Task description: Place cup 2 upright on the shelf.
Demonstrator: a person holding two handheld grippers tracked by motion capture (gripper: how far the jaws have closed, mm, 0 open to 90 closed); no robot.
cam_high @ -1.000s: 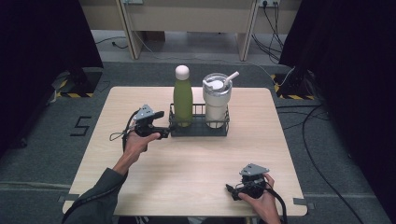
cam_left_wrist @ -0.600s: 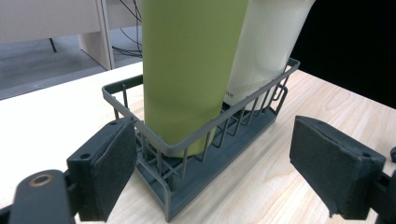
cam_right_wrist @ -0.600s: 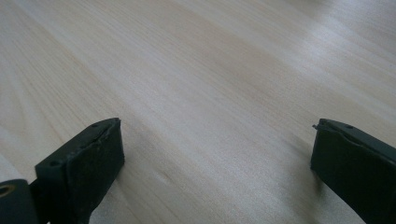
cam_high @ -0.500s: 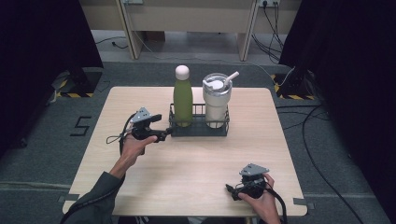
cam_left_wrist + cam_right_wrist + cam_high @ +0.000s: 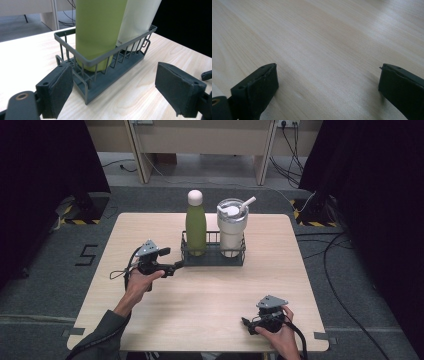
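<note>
A dark wire basket (image 5: pixel 212 260) stands on the wooden table (image 5: pixel 210 295), holding a green bottle (image 5: pixel 196 227) with a white cap and a white tumbler (image 5: pixel 232 227) with a straw. My left gripper (image 5: pixel 177 265) points at the basket's near-left corner. In the left gripper view its jaws stand apart around that corner of the basket (image 5: pixel 100 82). The left pad (image 5: pixel 58 90) is close beside the wire and the right pad (image 5: pixel 178 87) is well off it. The green bottle (image 5: pixel 100 30) and tumbler (image 5: pixel 137 20) rise just behind. My right gripper (image 5: pixel 248 325) rests low near the table's front right, open, nothing between its jaws (image 5: pixel 327 87).
Cables trail from both grippers over the table. Bare wood lies between the basket and the right hand. Beyond the table's far edge are desk legs (image 5: pixel 142 155), floor cables and dark curtains at both sides.
The left hand has shifted only slightly beside the basket's corner. The basket, bottle, tumbler and right gripper have stayed where they were.
</note>
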